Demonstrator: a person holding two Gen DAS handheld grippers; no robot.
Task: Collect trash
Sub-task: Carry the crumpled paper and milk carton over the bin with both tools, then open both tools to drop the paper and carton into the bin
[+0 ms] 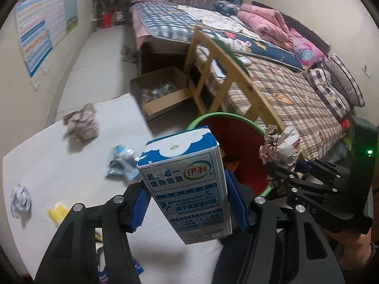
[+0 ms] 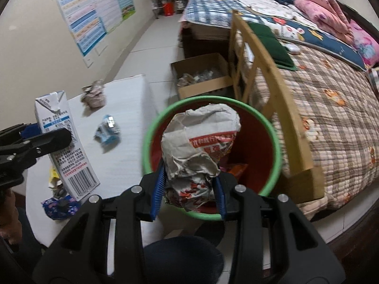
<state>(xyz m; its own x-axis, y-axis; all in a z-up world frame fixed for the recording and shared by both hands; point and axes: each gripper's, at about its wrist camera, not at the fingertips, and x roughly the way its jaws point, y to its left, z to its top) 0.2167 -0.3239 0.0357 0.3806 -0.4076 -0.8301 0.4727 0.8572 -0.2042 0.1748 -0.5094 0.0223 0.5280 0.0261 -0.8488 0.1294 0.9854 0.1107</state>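
My left gripper (image 1: 187,201) is shut on a blue and white milk carton (image 1: 187,184), held above the white table (image 1: 71,156) beside the bin; the carton also shows in the right wrist view (image 2: 64,151). My right gripper (image 2: 189,189) is shut on a crumpled newspaper ball (image 2: 199,151) and holds it over the mouth of the red bin with a green rim (image 2: 277,146). The bin (image 1: 236,142) and the paper ball (image 1: 279,149) also show in the left wrist view. Some wrappers lie inside the bin.
On the table lie a crumpled brown paper wad (image 2: 93,94), a blue wrapper (image 2: 106,130), a foil ball (image 1: 21,198), a yellow scrap (image 1: 58,213) and a dark blue wrapper (image 2: 60,207). A cardboard box (image 2: 201,78), a wooden chair (image 2: 267,71) and a bed (image 2: 331,82) stand behind the bin.
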